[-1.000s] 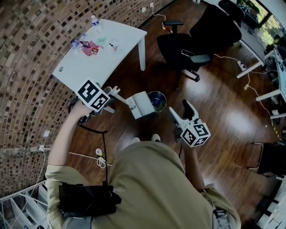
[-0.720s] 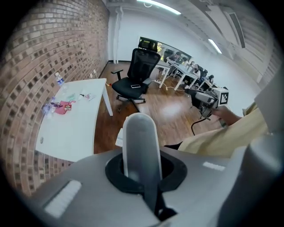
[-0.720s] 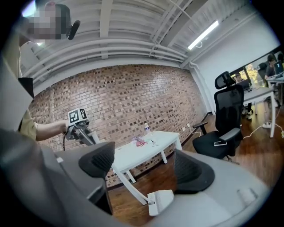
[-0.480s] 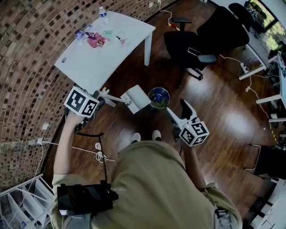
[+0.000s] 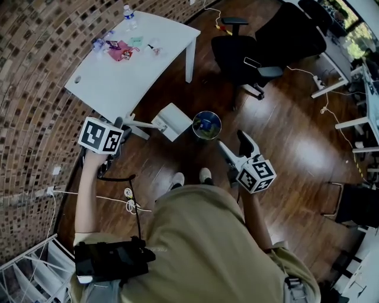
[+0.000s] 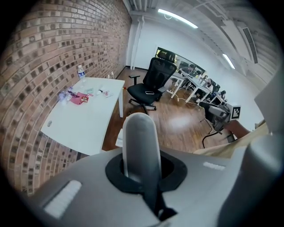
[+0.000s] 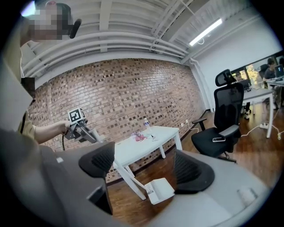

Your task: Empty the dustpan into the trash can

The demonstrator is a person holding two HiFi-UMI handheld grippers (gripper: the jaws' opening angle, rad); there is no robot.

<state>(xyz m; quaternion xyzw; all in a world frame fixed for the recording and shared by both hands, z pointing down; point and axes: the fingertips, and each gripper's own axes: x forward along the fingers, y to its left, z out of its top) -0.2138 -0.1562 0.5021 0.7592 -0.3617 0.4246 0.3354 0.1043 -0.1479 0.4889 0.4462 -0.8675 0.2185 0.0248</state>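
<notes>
In the head view my left gripper (image 5: pixel 121 125) is shut on the long white handle of the dustpan (image 5: pixel 172 121). The pan hangs over the wooden floor just left of the round trash can (image 5: pixel 206 125), which has blue litter inside. The left gripper view shows the grey-white handle (image 6: pixel 140 142) rising from between the shut jaws of my left gripper (image 6: pixel 143 179). My right gripper (image 5: pixel 234 144) hovers open and empty to the right of the can. In the right gripper view, the dustpan (image 7: pixel 161 190) shows past the right gripper (image 7: pixel 144 166) and its parted black pads (image 7: pixel 192 171).
A white table (image 5: pixel 133 68) with a water bottle (image 5: pixel 128 17) and pink wrappers stands by the brick wall, left of the dustpan. A black office chair (image 5: pixel 249 56) is behind the can. Cables and a power strip (image 5: pixel 129 193) lie on the floor by my shoes (image 5: pixel 190 177).
The left gripper has drawn the dustpan to the left, away from the trash can's rim, and rolled it. The right gripper has shifted a little and stays open.
</notes>
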